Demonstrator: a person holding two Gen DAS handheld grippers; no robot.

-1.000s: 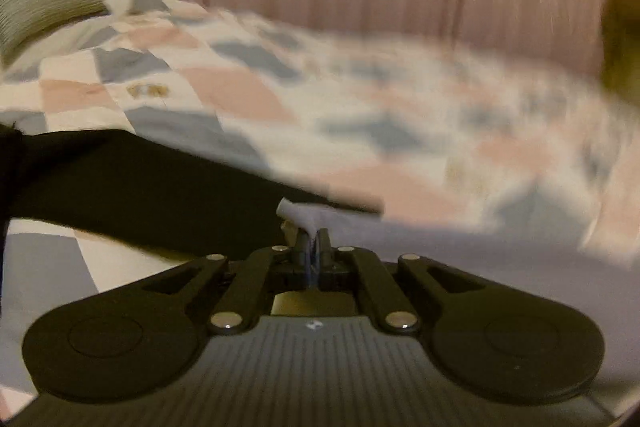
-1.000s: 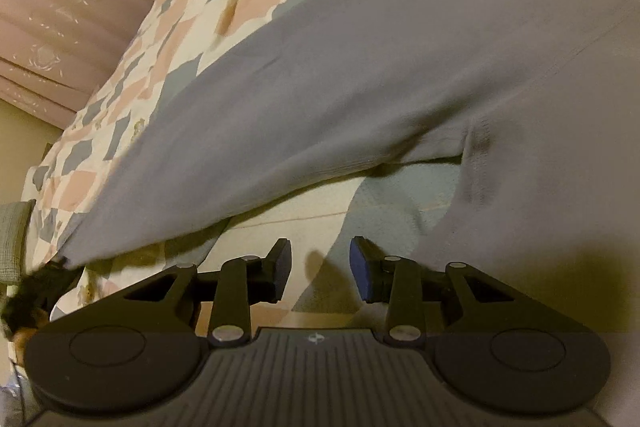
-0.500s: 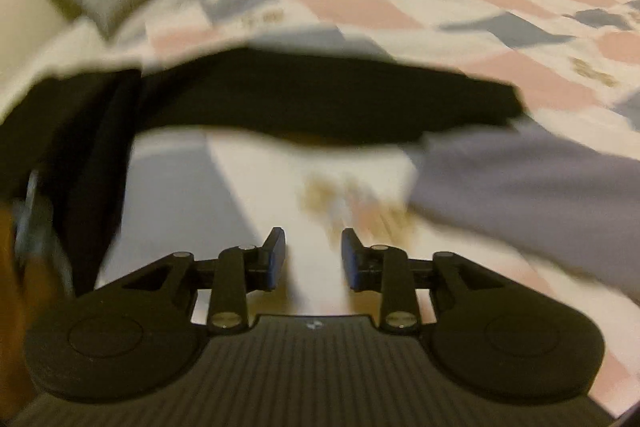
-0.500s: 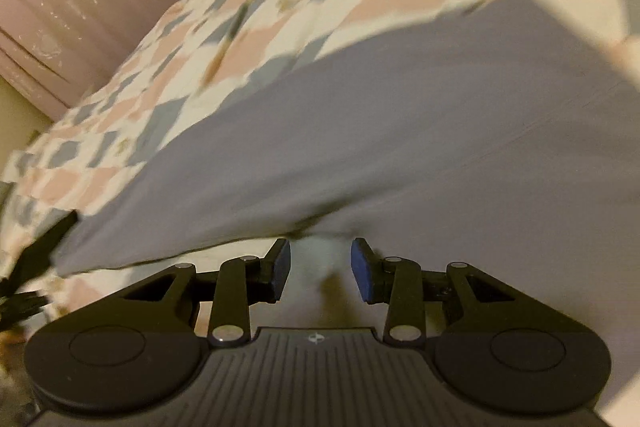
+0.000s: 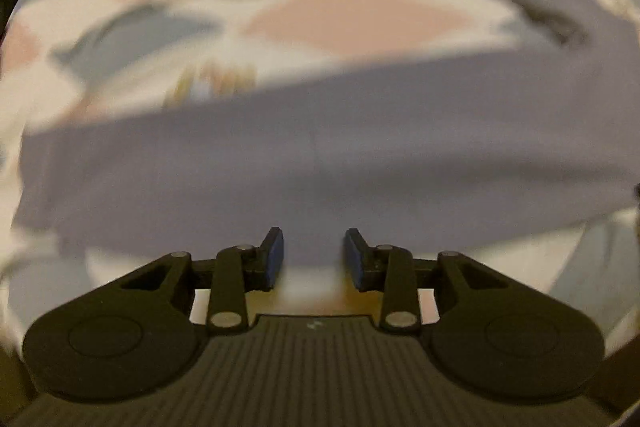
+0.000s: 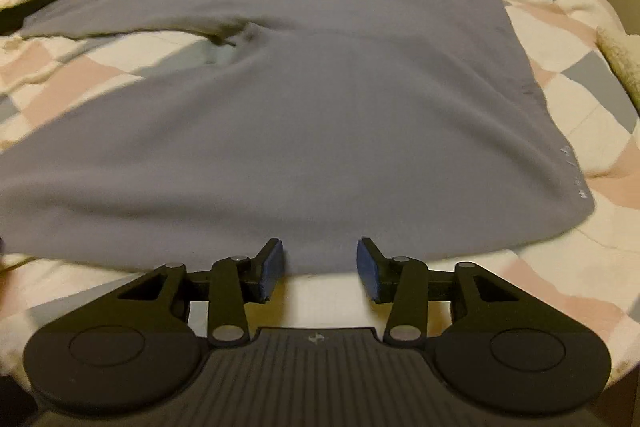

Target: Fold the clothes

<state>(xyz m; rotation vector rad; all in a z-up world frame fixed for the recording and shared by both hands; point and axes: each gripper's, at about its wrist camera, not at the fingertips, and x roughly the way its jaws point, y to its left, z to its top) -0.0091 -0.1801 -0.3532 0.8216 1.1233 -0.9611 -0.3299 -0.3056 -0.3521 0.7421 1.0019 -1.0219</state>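
Swung round from the black garment, left gripper (image 5: 314, 257) now faces the grey top (image 5: 280, 163), jaws apart, nothing held. Blurry view, but hem just ahead of the fingertips, running side to side. Right gripper (image 6: 320, 263) also spread and empty, same hem right at its tips, top (image 6: 320, 99) flat on the quilt (image 6: 580, 27), sleeve trailing far left. Both about equally near; probably a hem pinch next.
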